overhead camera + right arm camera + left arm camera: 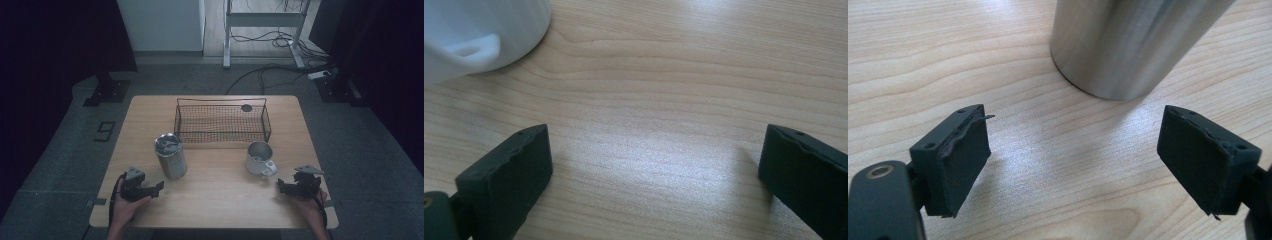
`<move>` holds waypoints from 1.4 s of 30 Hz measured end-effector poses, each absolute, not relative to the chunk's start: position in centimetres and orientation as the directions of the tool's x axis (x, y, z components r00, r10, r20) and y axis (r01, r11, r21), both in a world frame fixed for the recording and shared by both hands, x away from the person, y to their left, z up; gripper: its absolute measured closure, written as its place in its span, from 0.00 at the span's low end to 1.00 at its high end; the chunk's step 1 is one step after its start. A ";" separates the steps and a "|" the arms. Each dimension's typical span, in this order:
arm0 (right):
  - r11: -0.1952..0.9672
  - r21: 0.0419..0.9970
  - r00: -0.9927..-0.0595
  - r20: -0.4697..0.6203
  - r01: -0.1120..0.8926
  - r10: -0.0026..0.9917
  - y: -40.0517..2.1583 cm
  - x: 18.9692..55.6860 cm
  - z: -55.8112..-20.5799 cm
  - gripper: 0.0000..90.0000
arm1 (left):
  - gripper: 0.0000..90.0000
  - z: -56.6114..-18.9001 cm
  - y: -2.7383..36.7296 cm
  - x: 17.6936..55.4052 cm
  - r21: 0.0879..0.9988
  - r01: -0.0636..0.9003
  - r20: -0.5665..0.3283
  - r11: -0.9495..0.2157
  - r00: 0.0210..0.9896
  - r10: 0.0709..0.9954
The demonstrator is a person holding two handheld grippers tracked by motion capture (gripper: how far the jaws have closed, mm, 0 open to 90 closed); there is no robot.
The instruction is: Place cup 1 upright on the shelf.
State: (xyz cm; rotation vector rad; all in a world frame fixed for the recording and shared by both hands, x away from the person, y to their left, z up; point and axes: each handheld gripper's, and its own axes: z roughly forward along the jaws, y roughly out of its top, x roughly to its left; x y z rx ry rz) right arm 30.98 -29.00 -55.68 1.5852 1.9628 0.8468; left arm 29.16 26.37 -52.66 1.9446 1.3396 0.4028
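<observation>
A steel tumbler (170, 156) stands upright left of the table's middle, and in the left gripper view its brushed wall (1128, 45) rises just beyond the jaws. A white mug (260, 158) with its handle toward the near side stands to the right; its handle and wall (474, 35) fill the upper left corner of the right gripper view. My left gripper (159, 187) rests near the front left edge, pointing at the tumbler. It is open (1073, 150), with bare wood between the jaws. My right gripper (281, 186) lies near the front right edge, open (654, 170) and holding nothing.
A black wire basket (222, 122) sits at the back of the wooden table (220, 195), behind both cups, with a small dark disc (246, 107) at its far right. Bare wood lies between the two grippers. On the floor beyond are cables and a white frame.
</observation>
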 end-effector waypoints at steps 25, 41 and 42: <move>0.137 0.718 -0.211 0.014 0.682 0.977 -29.0 31.0 -55.7 0.02 | 0.13 -48.9 24.9 27.5 0.787 0.589 -0.147 -0.184 0.468 0.871; 0.131 0.721 -0.205 0.015 0.681 0.979 -29.1 30.9 -55.7 0.03 | 0.11 -47.4 23.3 28.2 0.803 0.560 -0.135 -0.204 0.505 0.852; 0.131 0.721 -0.205 0.015 0.681 0.979 -29.1 30.9 -55.7 0.03 | 0.11 -47.4 23.2 28.2 0.805 0.557 -0.134 -0.204 0.506 0.852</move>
